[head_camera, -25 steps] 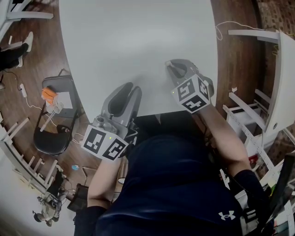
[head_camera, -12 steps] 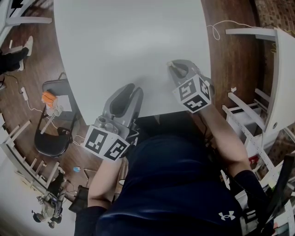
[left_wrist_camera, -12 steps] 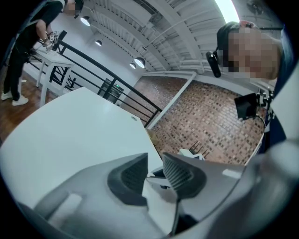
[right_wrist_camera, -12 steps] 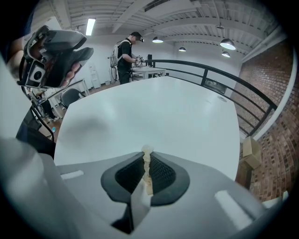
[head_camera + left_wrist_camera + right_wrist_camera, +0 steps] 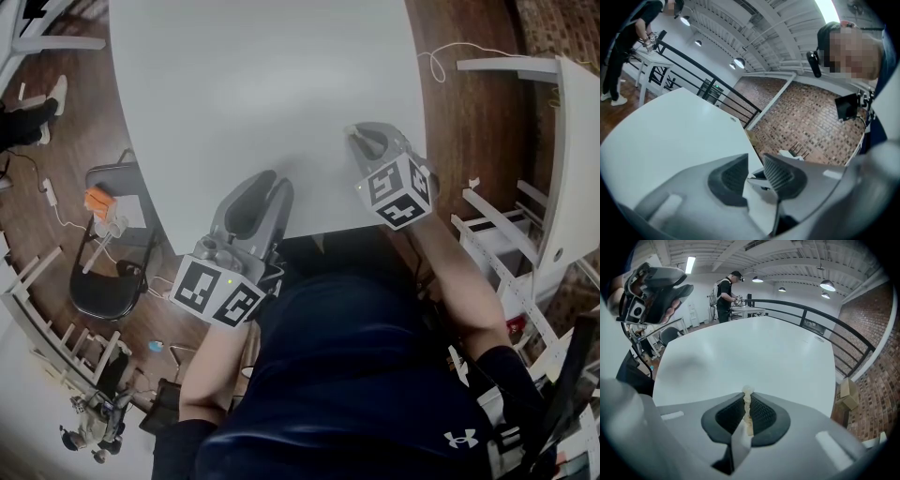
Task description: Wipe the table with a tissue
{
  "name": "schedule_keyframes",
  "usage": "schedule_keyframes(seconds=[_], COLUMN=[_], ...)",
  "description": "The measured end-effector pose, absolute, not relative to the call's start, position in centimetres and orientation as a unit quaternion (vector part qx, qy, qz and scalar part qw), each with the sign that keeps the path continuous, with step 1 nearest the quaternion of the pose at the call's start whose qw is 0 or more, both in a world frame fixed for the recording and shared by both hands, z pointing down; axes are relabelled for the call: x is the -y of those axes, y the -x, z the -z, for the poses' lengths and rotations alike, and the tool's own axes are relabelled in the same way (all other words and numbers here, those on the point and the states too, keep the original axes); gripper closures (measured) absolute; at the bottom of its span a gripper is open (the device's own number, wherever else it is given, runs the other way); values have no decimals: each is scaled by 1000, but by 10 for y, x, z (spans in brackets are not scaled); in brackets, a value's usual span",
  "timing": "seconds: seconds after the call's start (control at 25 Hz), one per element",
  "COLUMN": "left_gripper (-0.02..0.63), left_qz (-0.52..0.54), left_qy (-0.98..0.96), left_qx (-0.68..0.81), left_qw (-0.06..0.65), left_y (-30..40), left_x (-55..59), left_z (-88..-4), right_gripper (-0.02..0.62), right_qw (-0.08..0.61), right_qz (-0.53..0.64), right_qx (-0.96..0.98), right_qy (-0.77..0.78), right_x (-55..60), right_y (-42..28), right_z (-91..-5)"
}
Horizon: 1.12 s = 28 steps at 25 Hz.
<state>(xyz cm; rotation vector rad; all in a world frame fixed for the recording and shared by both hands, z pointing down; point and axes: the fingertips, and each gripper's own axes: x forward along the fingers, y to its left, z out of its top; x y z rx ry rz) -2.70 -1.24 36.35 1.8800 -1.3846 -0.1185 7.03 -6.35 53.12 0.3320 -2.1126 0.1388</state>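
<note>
The white table (image 5: 262, 84) fills the upper part of the head view. My right gripper (image 5: 360, 134) rests low over its near right corner. In the right gripper view its jaws are shut on a thin, crumpled strip of pale tissue (image 5: 747, 405), which pokes out just above the pads. My left gripper (image 5: 272, 180) hovers at the table's near edge, left of the right one. Its jaws stand a narrow gap apart with nothing between them (image 5: 754, 161). The left gripper (image 5: 656, 289) also shows at the upper left of the right gripper view.
A dark chair (image 5: 112, 234) with an orange item on it stands on the wooden floor to the left. White furniture (image 5: 562, 159) stands to the right. Beyond the table there is a black railing (image 5: 825, 317) and a person (image 5: 725, 294) stands at another table. A cardboard box (image 5: 848, 392) lies on the floor.
The right gripper has drifted slightly to the right over the table's near corner, still pinching the tissue. The left gripper has barely moved.
</note>
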Motion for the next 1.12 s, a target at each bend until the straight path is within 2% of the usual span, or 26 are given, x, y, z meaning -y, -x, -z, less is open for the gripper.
schedule_keyframes(seconds=[0.2,0.8,1.12], left_gripper=[505,505,505], left_qz=[51,69,72], left_qy=[-738,-723,-711], left_qx=[548,567,580], left_qw=[390,389,391], left_y=[44,135,167], left_x=[3,-51,-63], left_z=[-363,-362,-366], right_gripper=[568,568,568], right_qw=[478,489,493], right_qz=[-55,-39,-35], right_qx=[863,864,863], right_qy=[-152,-116,-107], right_x=[63,5,-6], right_y=[-66,32,56], right_z=[-528,-525,-525])
